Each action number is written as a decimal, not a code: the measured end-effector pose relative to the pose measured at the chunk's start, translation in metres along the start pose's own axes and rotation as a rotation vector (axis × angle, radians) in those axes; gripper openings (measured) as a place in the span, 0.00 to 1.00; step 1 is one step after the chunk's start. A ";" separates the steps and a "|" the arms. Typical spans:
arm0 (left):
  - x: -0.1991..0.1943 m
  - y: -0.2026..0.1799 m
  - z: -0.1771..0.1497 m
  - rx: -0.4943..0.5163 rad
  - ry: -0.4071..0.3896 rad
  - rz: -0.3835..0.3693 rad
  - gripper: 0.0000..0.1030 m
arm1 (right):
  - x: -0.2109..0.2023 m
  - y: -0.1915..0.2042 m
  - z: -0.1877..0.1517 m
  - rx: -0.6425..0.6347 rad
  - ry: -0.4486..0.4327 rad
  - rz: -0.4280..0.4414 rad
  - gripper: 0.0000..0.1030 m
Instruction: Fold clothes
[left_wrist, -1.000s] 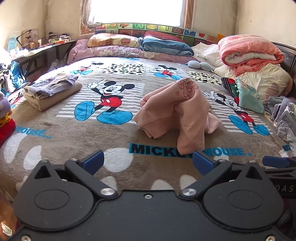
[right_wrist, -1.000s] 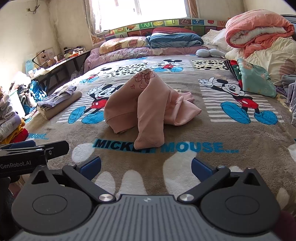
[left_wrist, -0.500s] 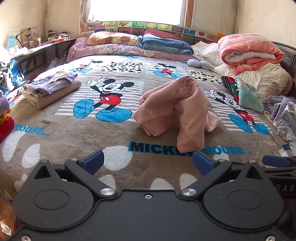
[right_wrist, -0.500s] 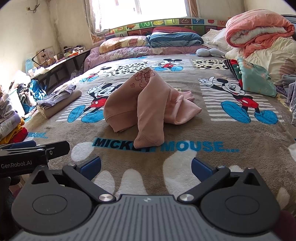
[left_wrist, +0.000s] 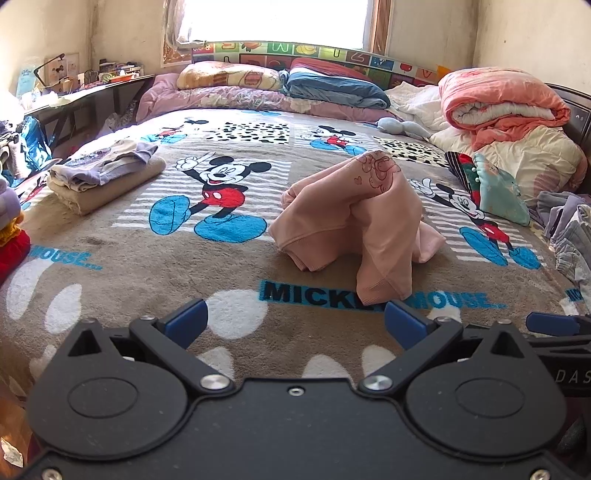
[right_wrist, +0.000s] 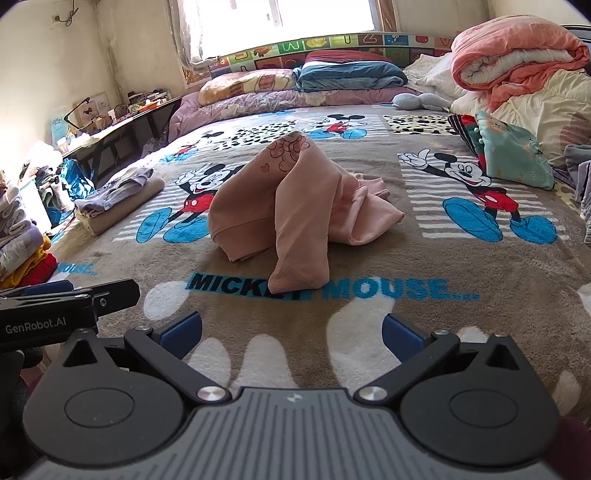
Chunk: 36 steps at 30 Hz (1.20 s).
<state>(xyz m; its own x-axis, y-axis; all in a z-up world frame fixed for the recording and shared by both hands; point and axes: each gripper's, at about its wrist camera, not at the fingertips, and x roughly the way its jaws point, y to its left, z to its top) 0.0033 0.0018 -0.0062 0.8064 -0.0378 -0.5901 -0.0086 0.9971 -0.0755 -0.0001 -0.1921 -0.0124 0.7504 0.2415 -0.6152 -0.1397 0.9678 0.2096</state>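
Both yours empty: left hand-held gripper (left_wrist: 295, 321) and right hand-held gripper (right_wrist: 291, 334) gape wide, low over the bed (left_wrist: 122, 266). Pink sweatshirt (left_wrist: 354, 210) sits crumpled just ahead of both, sleeve cuff (right_wrist: 299, 277) nearest. Soft, light, floppy fleece, likely to sag. Pinch the ribbed hem (left_wrist: 306, 240) or cuff, thicker there. Folded stack (left_wrist: 103, 173) far left-ahead.

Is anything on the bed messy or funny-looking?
Yes. The pink sweatshirt sits crumpled in a heap in the middle of the Mickey Mouse blanket, one sleeve flopping over the blue lettering, while the folded stack of beige and lilac clothes near the blanket's left edge lies neat and flat.
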 end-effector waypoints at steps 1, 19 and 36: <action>0.000 0.000 0.000 0.000 0.001 0.000 1.00 | 0.000 0.000 0.000 0.001 0.001 0.000 1.00; 0.001 0.000 0.001 -0.003 0.001 -0.007 1.00 | 0.002 0.001 0.000 0.000 0.008 0.002 1.00; 0.002 -0.001 0.001 -0.001 0.001 -0.011 1.00 | 0.002 0.002 0.000 -0.002 0.012 0.001 1.00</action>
<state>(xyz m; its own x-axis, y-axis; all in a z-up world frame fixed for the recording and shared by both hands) 0.0058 0.0010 -0.0069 0.8060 -0.0492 -0.5898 0.0001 0.9966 -0.0830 0.0008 -0.1896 -0.0129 0.7422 0.2436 -0.6244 -0.1416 0.9676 0.2091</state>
